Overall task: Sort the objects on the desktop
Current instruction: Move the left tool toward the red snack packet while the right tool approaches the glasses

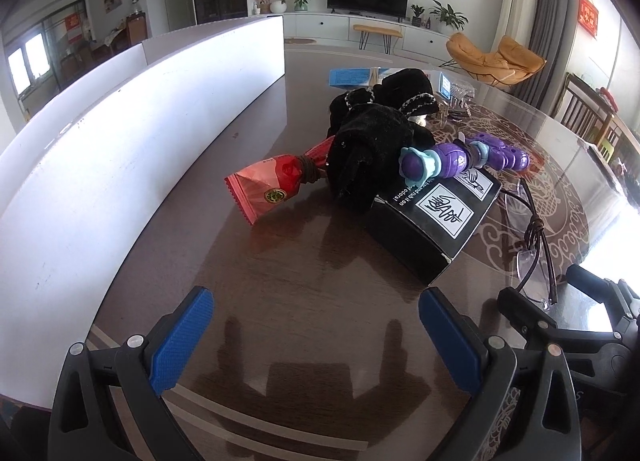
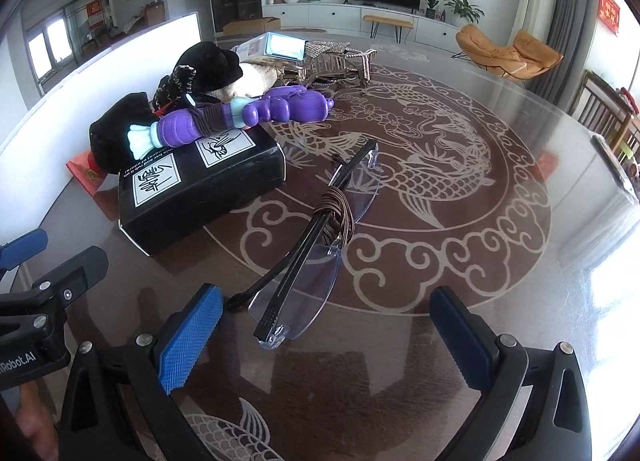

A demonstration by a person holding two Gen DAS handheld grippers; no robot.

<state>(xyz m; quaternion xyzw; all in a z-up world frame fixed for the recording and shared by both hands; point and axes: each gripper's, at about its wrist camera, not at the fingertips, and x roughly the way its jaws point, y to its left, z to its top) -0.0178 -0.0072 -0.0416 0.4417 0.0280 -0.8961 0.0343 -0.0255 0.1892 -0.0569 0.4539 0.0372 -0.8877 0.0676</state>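
A black box (image 1: 430, 227) (image 2: 200, 189) lies on the dark glass table (image 1: 312, 269) with a purple toy (image 1: 460, 161) (image 2: 224, 121) on top. Black plush fabric (image 1: 372, 149) (image 2: 120, 133) and a red snack packet (image 1: 268, 187) (image 2: 86, 175) tied with a brown band sit to its left. Folded rimless glasses (image 2: 316, 249) (image 1: 532, 245), wrapped with a brown band, lie just in front of my right gripper (image 2: 320, 337), which stands open. My left gripper (image 1: 316, 337) is open above bare table, short of the box.
A long white board (image 1: 120, 149) (image 2: 120, 53) walls the table's left side. Behind the pile lie a blue-and-white carton (image 2: 280, 45) (image 1: 352, 76), a cream cloth and a beaded metal piece (image 2: 336, 59). The koi-pattern tabletop (image 2: 440, 165) extends to the right.
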